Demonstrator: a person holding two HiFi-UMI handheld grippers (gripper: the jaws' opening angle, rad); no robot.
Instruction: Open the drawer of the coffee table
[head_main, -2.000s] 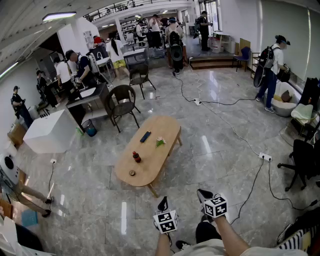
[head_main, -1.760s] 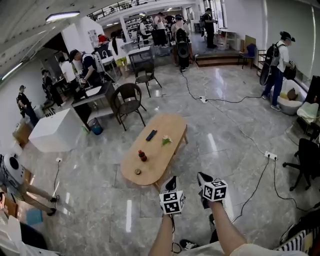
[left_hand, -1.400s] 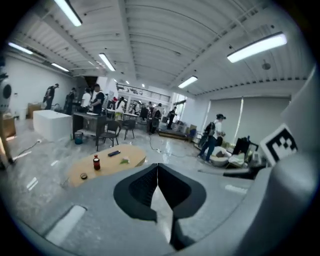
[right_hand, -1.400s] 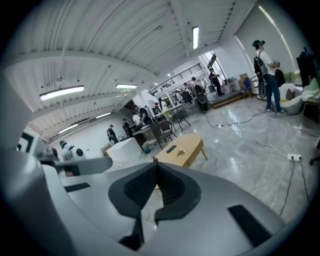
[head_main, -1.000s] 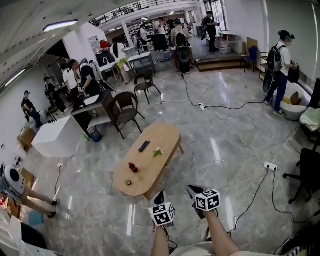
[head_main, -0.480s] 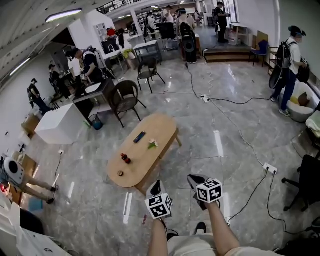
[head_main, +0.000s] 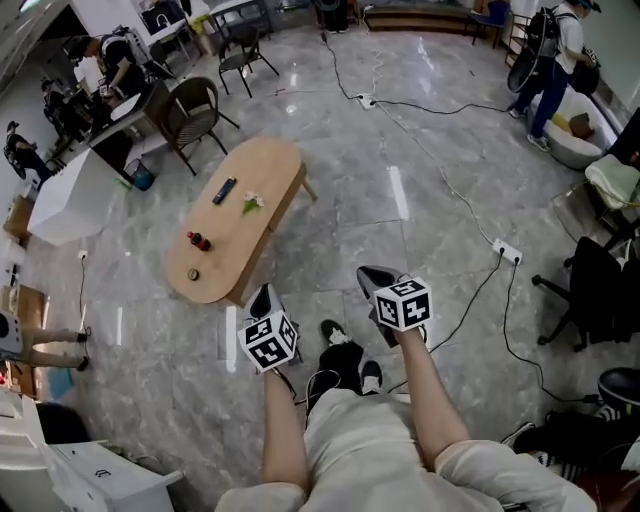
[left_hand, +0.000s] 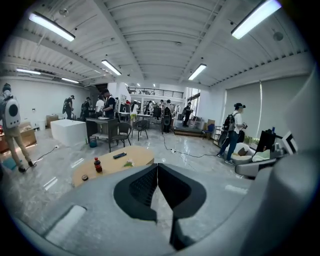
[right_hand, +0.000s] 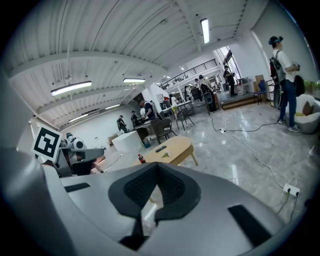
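Left gripper (left_hand: 157, 167): jaws pressed together, nothing between them. Right gripper (right_hand: 156, 167): same, empty. Both are held over the floor (head_main: 330, 230), near the rounded end of the one oval coffee table (head_main: 272, 172). Four items on top: bottle (head_main: 198, 241), remote (head_main: 224, 190), small round object (head_main: 192, 274), green sprig (head_main: 251, 204). Bare floor borders the table edges.

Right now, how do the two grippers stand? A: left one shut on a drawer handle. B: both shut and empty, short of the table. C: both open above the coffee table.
B: the left gripper and right gripper show jaws together on nothing, the coffee table ahead of them.
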